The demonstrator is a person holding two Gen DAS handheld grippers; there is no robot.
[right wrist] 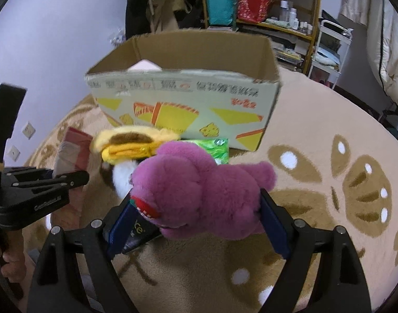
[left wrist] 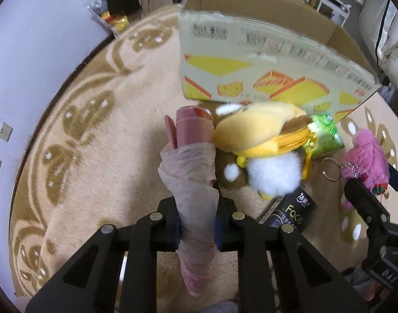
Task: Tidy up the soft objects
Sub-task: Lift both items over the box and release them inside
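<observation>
Black "Face" packet (left wrist: pixel 293 215), left gripper (left wrist: pixel 198 230) clamped on one pink bag roll (left wrist: pixel 192 156), right gripper (right wrist: pixel 196 224) squeezing one purple plush (right wrist: pixel 199 190), one printed cardboard box (right wrist: pixel 188 107)

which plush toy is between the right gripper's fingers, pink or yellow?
The pink plush toy. It sits between the fingers of the right hand-held gripper, while the yellow plush toy lies on the rug nearer the cardboard box, untouched.
</observation>
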